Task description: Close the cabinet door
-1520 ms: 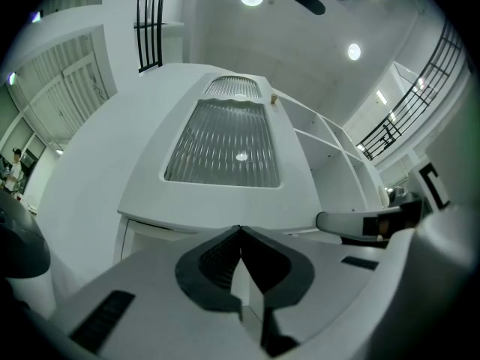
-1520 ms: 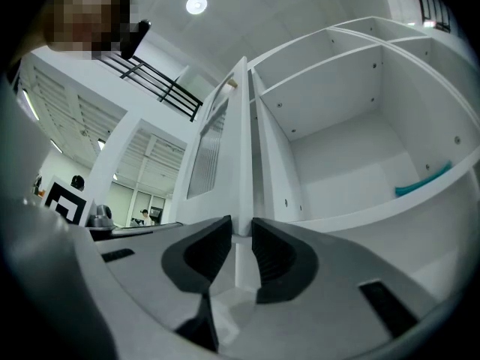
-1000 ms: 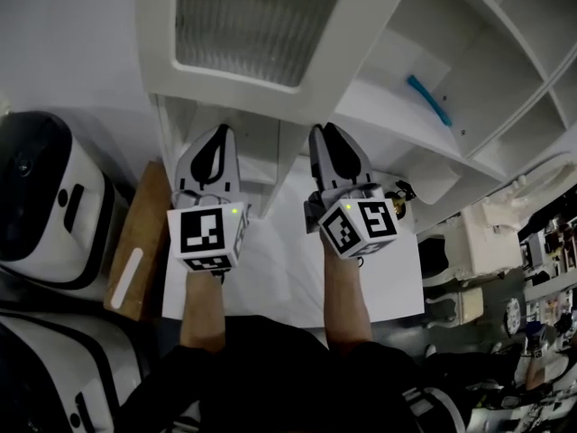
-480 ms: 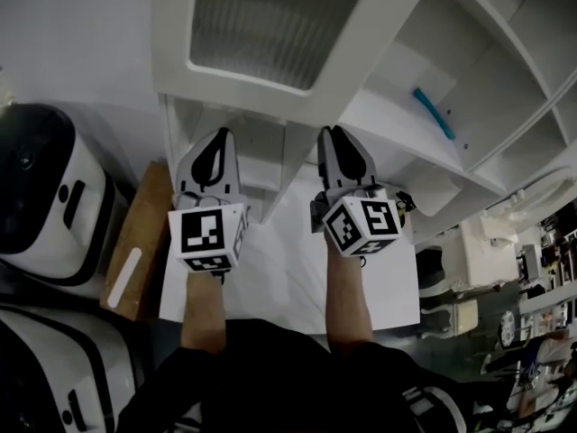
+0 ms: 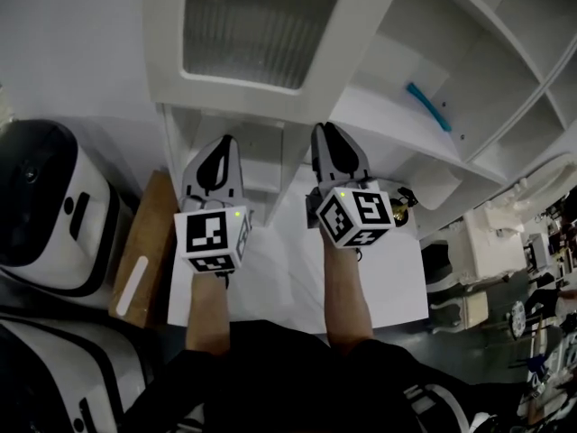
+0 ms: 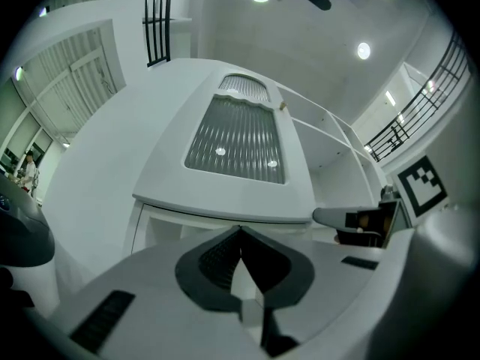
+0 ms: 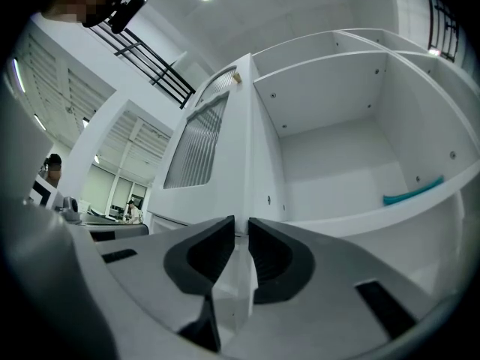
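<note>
The white cabinet door with a ribbed glass panel stands swung open, away from the shelved cabinet. In the right gripper view the door shows edge-on. My right gripper is at the door's lower edge. Its jaws are closing, with a narrow gap left and the door's edge between them. My left gripper hangs beside it under the door, shut with its tips meeting and nothing held. From the left gripper view the door is seen face-on from below.
A teal object lies on an open shelf, and also shows in the right gripper view. A white and black machine and a wooden board stand at the left. Cluttered benches sit at the far right.
The right gripper has edged slightly up and left toward the door's lower edge. The left gripper has stayed where it was.
</note>
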Demonstrator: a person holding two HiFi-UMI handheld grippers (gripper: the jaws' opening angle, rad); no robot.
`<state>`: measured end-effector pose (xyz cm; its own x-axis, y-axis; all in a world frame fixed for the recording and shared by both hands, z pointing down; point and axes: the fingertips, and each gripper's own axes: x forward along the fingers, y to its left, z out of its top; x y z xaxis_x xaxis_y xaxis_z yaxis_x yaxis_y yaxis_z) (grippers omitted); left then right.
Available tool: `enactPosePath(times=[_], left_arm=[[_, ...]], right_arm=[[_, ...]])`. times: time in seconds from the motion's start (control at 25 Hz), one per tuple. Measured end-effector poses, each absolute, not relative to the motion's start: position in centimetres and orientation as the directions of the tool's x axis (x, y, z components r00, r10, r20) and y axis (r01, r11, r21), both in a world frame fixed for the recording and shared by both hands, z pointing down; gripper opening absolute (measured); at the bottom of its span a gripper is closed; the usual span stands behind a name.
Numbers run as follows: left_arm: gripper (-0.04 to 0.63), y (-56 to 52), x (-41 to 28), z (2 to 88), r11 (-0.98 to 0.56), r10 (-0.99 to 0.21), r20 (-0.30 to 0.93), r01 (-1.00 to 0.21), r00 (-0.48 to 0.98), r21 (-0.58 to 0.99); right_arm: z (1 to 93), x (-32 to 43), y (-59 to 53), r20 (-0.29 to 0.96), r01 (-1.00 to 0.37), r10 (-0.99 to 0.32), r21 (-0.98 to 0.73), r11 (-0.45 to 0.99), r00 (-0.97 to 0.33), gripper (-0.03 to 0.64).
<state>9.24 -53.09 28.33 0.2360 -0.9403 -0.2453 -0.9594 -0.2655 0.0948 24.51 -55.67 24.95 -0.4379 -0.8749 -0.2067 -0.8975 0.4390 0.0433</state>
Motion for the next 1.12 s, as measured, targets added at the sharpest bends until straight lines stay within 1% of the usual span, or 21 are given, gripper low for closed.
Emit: enactPosePath(times=[0.2, 0.24, 0.28, 0.6, 0.76, 1.12], left_arm=[[0.012, -52.4, 9.9, 27.7, -0.29, -0.932, -0.25, -0.954, 0.262, 0.081], [0.012, -52.2, 10.0, 27.4, -0.295, -0.93, -0.252, -0.953, 0.268, 0.075], [0.012, -51.9, 10.2, 27.1, -0.3, -0.927, -0.254, -0.951, 0.275, 0.068], [0.012, -49.0, 10.1, 26.8, -0.333, -0.916, -0.25, -0.942, 0.315, 0.036], [0.012, -48.2, 11.7, 27.5, -0.368, -0.906, -0.237, -0.929, 0.35, 0.035], [0.012, -46.4, 15.1, 28.8, -0.448, -0.878, -0.198, -0.894, 0.435, 0.025]], right_arm=[[25.0, 24.4, -54.6, -0.179, -0.908, -0.89, 0.09, 0.409, -0.419, 0.061], [25.0, 24.5, -54.4, -0.177, -0.91, -0.893, 0.092, 0.404, -0.414, 0.047], [25.0, 24.6, -54.1, -0.175, -0.912, -0.895, 0.088, 0.4, -0.409, 0.018], [25.6, 23.7, -50.8, -0.167, -0.911, -0.896, 0.09, 0.402, -0.411, 0.018], [26.8, 23.8, -49.6, -0.139, -0.909, -0.899, 0.107, 0.403, -0.415, 0.018], [28.7, 24.3, -47.4, -0.097, -0.914, -0.909, 0.084, 0.398, -0.405, 0.018]])
